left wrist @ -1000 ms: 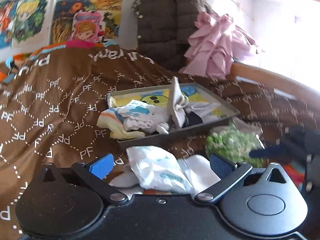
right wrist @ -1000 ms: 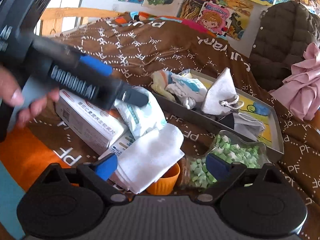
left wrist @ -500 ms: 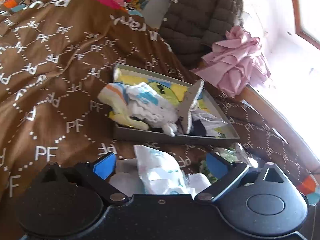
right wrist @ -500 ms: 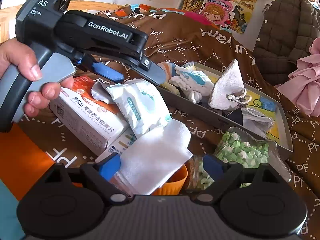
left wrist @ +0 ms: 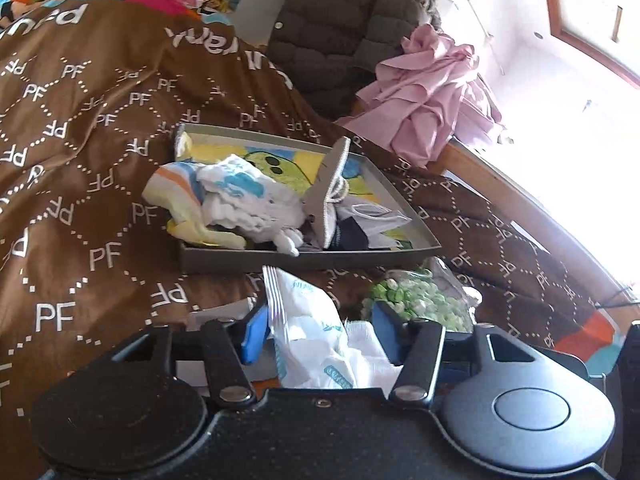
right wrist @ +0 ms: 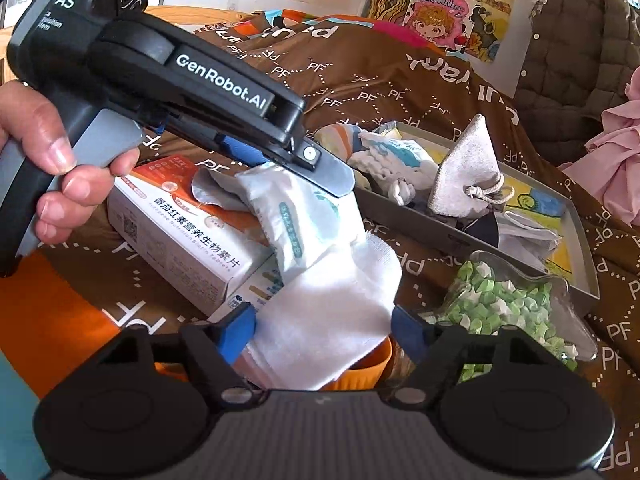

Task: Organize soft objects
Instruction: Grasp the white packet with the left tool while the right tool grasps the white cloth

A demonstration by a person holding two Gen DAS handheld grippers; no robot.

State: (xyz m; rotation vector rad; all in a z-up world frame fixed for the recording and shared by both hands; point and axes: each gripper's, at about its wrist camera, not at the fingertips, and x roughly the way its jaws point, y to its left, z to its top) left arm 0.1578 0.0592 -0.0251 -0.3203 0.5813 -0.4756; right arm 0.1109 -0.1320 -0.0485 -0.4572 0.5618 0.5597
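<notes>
Strong daylight is admitted from the window (left wrist: 592, 16), where the wall is washed out to white. Straight lines are bent by fisheye distortion at the edges, and mild softness is seen throughout.

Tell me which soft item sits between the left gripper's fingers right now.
The white wipes packet with teal print, in the left gripper. The white towel lies by the right gripper; the socks are in the tray.
</notes>
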